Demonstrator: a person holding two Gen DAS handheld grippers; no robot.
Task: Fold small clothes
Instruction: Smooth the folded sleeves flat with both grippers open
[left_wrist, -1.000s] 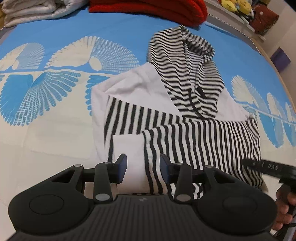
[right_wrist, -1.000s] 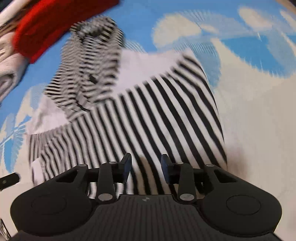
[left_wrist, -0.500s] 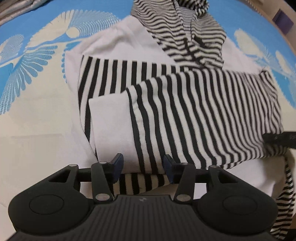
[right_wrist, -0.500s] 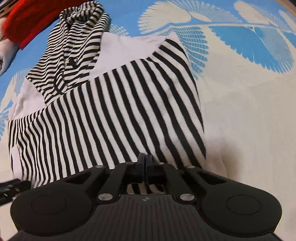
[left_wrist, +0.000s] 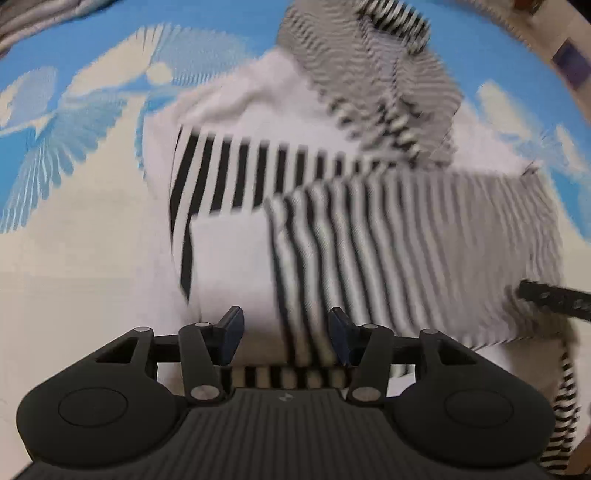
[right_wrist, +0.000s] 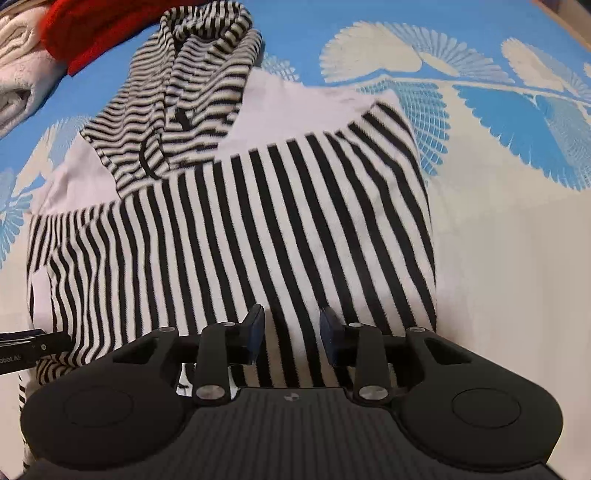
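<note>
Striped hoodie (right_wrist: 236, 229) under both just-opening hand-held grippers, left (left_wrist: 284, 334), right (right_wrist: 291, 332), jaws apart

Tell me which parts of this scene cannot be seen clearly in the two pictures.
- Hood of the striped hoodie, left wrist view: smeared by motion blur, its cord lost.
- Bottom hem of the hoodie, both views: hidden behind each hand-held gripper body.
- Red cloth and white towel, right wrist view: cut off by the top-left edge.
- Left hand-held gripper, right wrist view: only a tip shows.
</note>
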